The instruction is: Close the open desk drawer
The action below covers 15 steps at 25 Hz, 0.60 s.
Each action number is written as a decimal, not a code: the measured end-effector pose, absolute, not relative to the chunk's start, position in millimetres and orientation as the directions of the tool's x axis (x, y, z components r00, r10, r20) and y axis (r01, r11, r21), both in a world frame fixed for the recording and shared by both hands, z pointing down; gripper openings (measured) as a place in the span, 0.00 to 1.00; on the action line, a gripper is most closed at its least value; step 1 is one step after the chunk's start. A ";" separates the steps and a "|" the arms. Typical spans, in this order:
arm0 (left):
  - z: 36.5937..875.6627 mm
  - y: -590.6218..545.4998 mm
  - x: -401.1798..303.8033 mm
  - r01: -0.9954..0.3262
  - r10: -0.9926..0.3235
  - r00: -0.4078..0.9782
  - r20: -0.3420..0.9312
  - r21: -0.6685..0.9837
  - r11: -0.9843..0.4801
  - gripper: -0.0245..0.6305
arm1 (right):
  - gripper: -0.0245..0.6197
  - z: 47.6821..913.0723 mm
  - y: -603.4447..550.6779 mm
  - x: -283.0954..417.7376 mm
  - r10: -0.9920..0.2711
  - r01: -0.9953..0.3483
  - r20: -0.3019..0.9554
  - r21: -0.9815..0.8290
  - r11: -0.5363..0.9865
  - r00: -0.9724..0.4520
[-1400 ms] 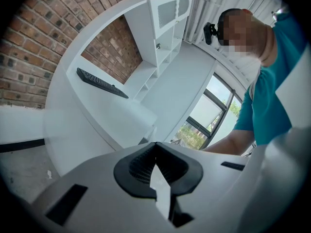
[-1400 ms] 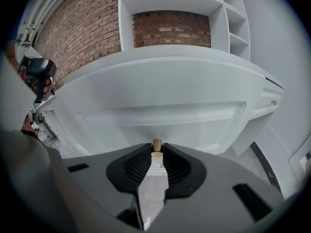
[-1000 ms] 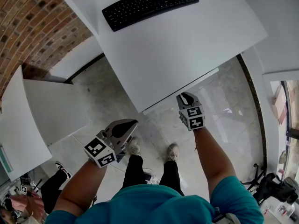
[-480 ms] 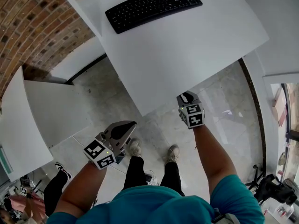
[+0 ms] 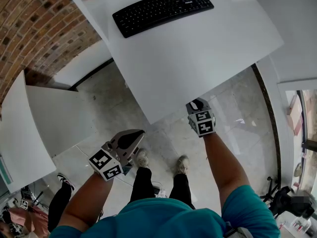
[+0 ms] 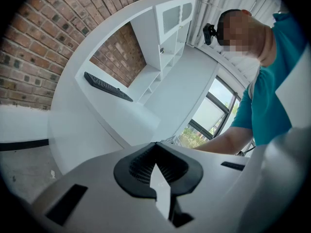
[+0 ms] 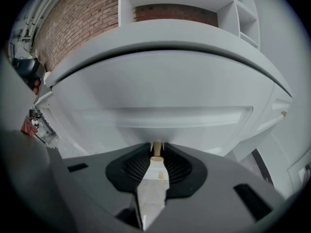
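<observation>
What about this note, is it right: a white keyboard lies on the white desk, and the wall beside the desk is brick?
Not quite: the head view shows the keyboard is black. It does lie on the white desk, and the wall beside the desk is brick.

Open tiled floor (image 5: 106,90) runs along the near edge of the desk (image 5: 198,58), so there's room to pass. Under that edge the drawer front (image 7: 165,115) closes the way in. Left of the desk, a second white tabletop (image 5: 54,118) narrows the gap. At the desk's far side lies the keyboard (image 5: 162,6); nearer, the top is bare.
</observation>
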<state>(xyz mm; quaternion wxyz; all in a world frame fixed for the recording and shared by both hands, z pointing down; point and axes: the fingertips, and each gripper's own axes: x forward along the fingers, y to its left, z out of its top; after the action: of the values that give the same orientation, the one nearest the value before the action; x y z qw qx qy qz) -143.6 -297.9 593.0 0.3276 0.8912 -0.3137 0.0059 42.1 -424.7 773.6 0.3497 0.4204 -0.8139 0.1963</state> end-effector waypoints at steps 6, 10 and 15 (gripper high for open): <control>587.0 -295.4 -139.9 -0.571 -0.562 0.798 0.218 0.571 -0.589 0.06 | 0.19 773.0 -422.9 44.4 -0.559 -0.821 0.730 -0.004 0.571 -0.392; 579.1 -291.4 -137.7 -0.575 -0.567 0.795 0.214 0.563 -0.593 0.06 | 0.23 769.7 -414.5 53.6 -0.557 -0.831 0.742 0.000 0.556 -0.373; 560.3 -285.1 -130.3 -0.580 -0.572 0.793 0.208 0.546 -0.605 0.06 | 0.22 744.6 -396.3 65.4 -0.557 -0.815 0.740 0.019 0.578 -0.377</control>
<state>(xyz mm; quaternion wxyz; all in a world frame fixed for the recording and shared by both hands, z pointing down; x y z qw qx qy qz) -130.3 -285.1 560.3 0.3069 0.8958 -0.3216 0.0059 65.4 -396.3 744.6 0.3636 0.4232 -0.8106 0.1778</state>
